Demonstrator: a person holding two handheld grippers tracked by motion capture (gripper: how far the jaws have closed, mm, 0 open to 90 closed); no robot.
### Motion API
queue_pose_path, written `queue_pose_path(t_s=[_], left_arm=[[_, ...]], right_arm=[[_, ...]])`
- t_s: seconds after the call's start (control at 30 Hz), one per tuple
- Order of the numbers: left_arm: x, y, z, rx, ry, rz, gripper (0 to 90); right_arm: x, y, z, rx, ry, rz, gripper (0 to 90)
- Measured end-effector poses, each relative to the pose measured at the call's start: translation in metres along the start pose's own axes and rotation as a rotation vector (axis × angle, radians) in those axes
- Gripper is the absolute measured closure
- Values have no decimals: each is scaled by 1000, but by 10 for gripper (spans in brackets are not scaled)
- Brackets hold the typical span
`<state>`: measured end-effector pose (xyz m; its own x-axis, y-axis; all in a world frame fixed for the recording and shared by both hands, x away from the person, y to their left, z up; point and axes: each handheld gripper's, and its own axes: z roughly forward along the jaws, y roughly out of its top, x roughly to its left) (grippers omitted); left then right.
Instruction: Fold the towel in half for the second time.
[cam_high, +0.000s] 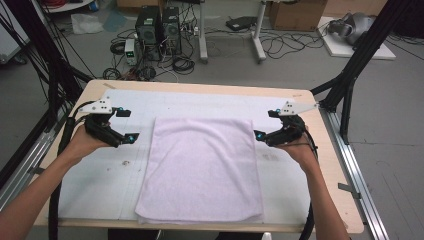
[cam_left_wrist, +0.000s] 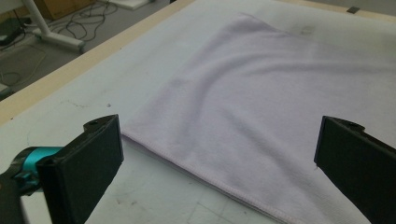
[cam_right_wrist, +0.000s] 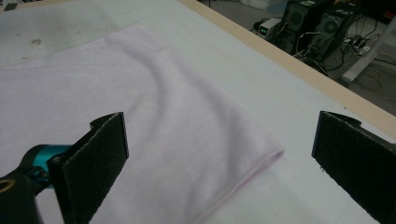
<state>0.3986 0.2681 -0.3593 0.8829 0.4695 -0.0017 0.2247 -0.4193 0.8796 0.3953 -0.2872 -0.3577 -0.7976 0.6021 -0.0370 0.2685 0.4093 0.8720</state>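
From the high view, a pale lilac towel (cam_high: 202, 170) lies flat in the middle of the table (cam_high: 200, 87), on a white sheet (cam_high: 100, 185) that covers most of the tabletop. The towel's near edge runs close to the table's near edge, and its far edge stops well short of the far one. The left gripper (cam_high: 128, 126) hovers just off the towel's far left corner, and the right gripper (cam_high: 265, 125) sits just off the far right corner. Neither one touches the cloth. The person's forearms come in on either side of the towel. Beyond the table, two computer towers (cam_high: 159, 27) stand on the floor among loose cables.

In the left gripper view, the two black jaws stand wide apart with nothing between them but the towel (cam_left_wrist: 280, 107) underneath. A corner of the towel lies just beside the jaw nearer the teal fitting, and the hemmed edge runs across below the gap. Soft ripples cross the cloth.

In the right gripper view, the jaws are likewise spread wide and hold nothing. The towel (cam_right_wrist: 140, 107) fills the space under the left-hand jaw, its rounded corner ends in the gap between the jaws, and bare sheet lies under the other jaw. The computer towers (cam_right_wrist: 317, 23) show past the table's edge.
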Motion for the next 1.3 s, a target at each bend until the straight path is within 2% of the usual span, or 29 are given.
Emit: queue_pose_path(t_s=[0.17, 0.3, 0.5, 0.53, 0.57, 0.63, 0.67, 0.7, 0.8, 0.9, 0.97, 1.07, 1.17, 1.2, 1.23, 1.3], left_arm=[[17, 20, 9, 5, -11, -1, 17], [25, 30, 17, 25, -12, 10, 17], [40, 46, 34, 69, -7, 52, 18], [43, 49, 38, 79, -6, 45, 19], [47, 53, 42, 102, 0, 57, 19], [52, 56, 49, 119, 14, 52, 19], [55, 58, 54, 141, 6, 56, 19], [56, 58, 57, 150, 9, 54, 20], [63, 54, 69, 182, -2, 48, 29], [70, 47, 81, 241, 4, 47, 41], [72, 44, 89, 277, 2, 51, 57], [74, 41, 101, 329, 0, 54, 79], [77, 38, 114, 379, -7, 54, 120], [77, 36, 117, 391, 4, 56, 120], [78, 34, 120, 397, -1, 44, 135], [81, 29, 123, 427, -5, 43, 203]], right_arm=[[-17, 16, 18, 54, 3, -18, 28], [-29, 26, 32, 114, 7, -45, 35], [-46, 36, 46, 164, 9, -50, 52], [-48, 38, 49, 184, 4, -57, 55], [-50, 40, 51, 202, -1, -66, 56], [-55, 43, 55, 217, 2, -61, 66], [-58, 44, 57, 229, 5, -64, 71], [-60, 46, 60, 260, 7, -76, 71], [-64, 49, 67, 304, 10, -100, 96], [-68, 51, 77, 372, 12, -119, 100], [-70, 51, 84, 391, 20, -122, 111], [-71, 46, 96, 454, 32, -139, 147], [-69, 39, 108, 519, 44, -147, 201], [-69, 38, 112, 538, 44, -157, 224], [-68, 37, 114, 549, 48, -166, 260], [-69, 36, 117, 552, 63, -152, 313]])
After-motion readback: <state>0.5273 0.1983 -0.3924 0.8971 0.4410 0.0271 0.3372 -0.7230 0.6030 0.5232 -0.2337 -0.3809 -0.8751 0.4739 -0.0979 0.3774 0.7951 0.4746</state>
